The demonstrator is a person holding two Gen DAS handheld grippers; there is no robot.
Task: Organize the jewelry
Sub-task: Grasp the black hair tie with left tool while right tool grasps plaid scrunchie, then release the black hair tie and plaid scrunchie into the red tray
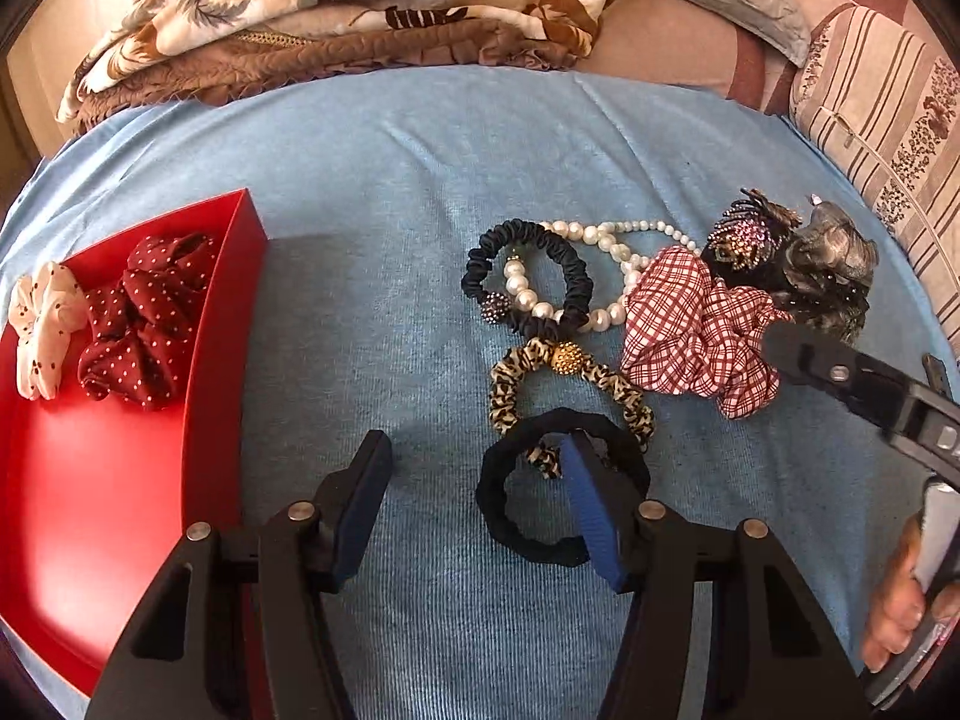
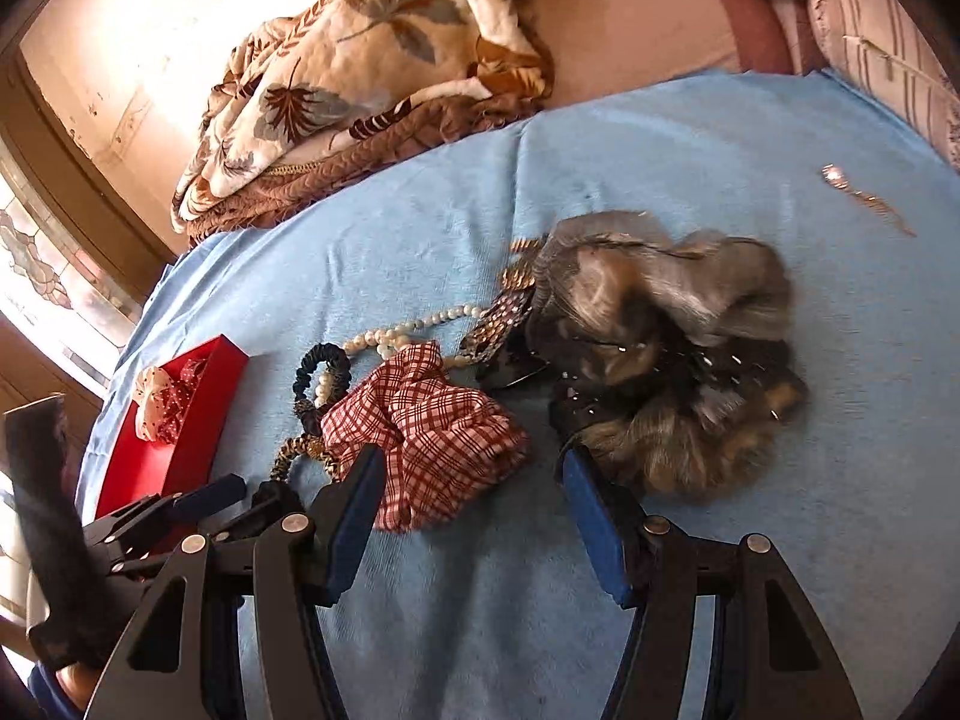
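Two scrunchies (image 1: 114, 330) were seen in the red tray (image 1: 108, 510); both the left gripper (image 1: 474, 456) and right gripper (image 2: 471, 468) were held wide, nothing gripped, over the blue cloth (image 1: 390, 180).

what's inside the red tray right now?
Two scrunchies in the red tray, at its far end: a dark red polka-dot scrunchie and a white dotted scrunchie touching it at the rim. Anything beneath them is covered.
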